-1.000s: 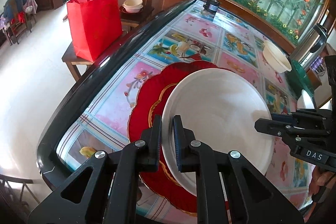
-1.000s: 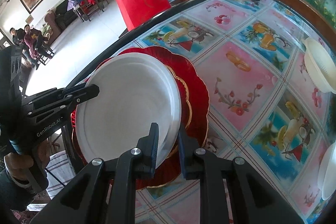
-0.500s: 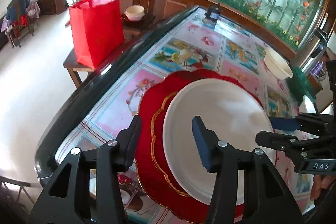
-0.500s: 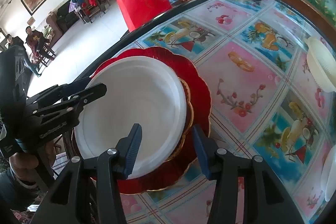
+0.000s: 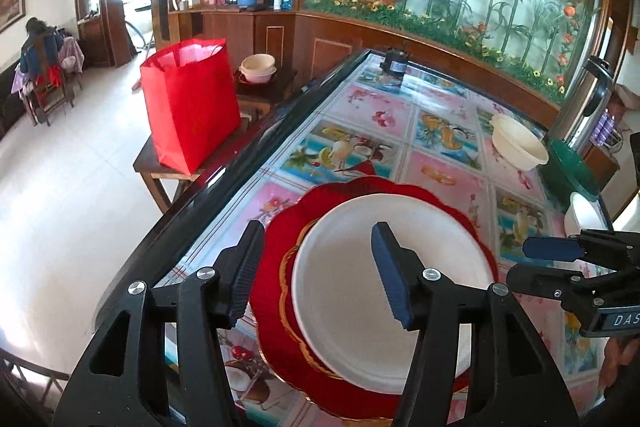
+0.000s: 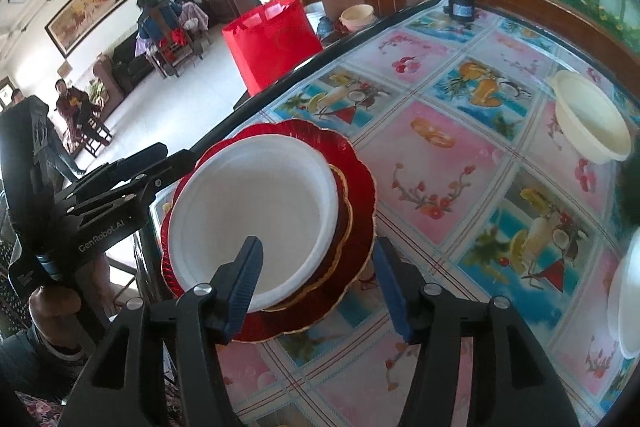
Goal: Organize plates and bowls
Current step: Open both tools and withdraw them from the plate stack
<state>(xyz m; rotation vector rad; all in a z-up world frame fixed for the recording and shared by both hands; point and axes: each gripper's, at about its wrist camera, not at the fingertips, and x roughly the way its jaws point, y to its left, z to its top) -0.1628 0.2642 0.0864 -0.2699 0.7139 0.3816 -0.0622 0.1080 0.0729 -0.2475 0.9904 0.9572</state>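
Observation:
A white plate (image 5: 360, 279) lies on a red scalloped plate (image 5: 276, 247) near the table's edge; both also show in the right wrist view, the white plate (image 6: 256, 203) on the red plate (image 6: 356, 195). My left gripper (image 5: 316, 271) is open and empty, raised over the plates' near rim. My right gripper (image 6: 318, 279) is open and empty, above the plates' near side. A cream bowl (image 5: 518, 143) stands farther along the table, also in the right wrist view (image 6: 588, 119). Another white dish (image 6: 628, 307) lies at the right edge.
The table (image 6: 460, 163) has a fruit-patterned cloth and a dark rim. A red bag (image 5: 188, 103) stands on a side table beside stacked bowls (image 5: 258, 67). A dark small object (image 5: 394, 61) sits at the far end. A green lid (image 5: 572, 167) and a steel urn (image 5: 584, 107) are right.
Both grippers were shut on the white plate's rim. They opened, let it go on the red plate, and pulled back and upward.

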